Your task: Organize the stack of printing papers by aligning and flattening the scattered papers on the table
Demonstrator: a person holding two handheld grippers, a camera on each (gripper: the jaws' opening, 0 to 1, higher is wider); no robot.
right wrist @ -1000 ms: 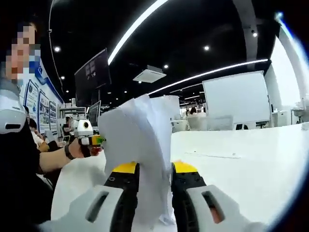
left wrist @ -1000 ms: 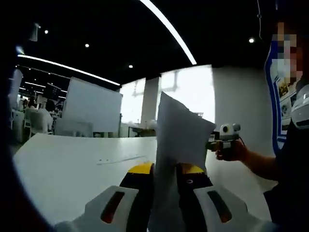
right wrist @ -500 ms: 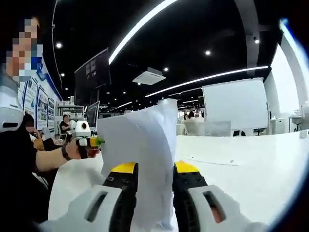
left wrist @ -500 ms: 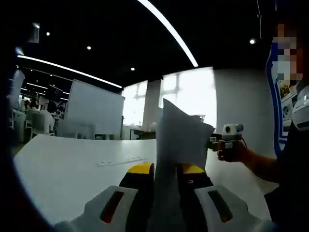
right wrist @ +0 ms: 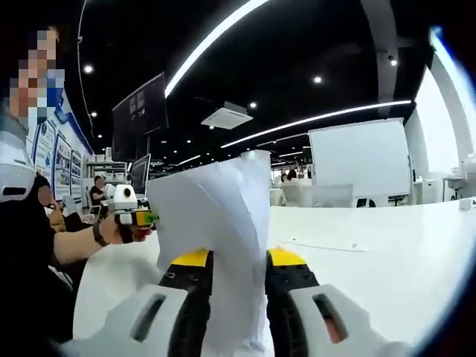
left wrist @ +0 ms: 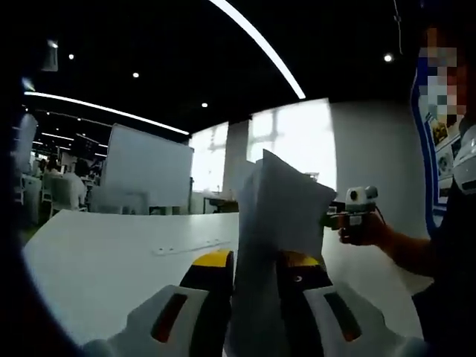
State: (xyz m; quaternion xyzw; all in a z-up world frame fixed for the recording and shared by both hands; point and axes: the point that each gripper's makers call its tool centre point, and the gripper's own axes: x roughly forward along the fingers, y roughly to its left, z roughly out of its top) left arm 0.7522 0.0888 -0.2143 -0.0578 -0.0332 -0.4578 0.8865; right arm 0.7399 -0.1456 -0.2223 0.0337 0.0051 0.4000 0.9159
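You are holding the papers (left wrist: 279,216) upright above the table (left wrist: 111,253), both the left gripper (left wrist: 253,271) and right gripper (right wrist: 232,271) clamping 1 edge each. Sheets are fanning unevenly; I judge uneven clamping is risking creases or slippage.

Around your white table (left wrist: 97,260): whiteboard (left wrist: 145,167) beyond it, bright windows (left wrist: 294,145) beside that, light strips (right wrist: 216,33) on the black ceiling.

papers (right wrist: 216,223): thin white paper, matt, creased | table (right wrist: 387,253): smooth white top, faint sheen | left gripper (left wrist: 253,297): smooth plastic, white shells, yellow-black jaws | right gripper (right wrist: 230,297): same plastic finish
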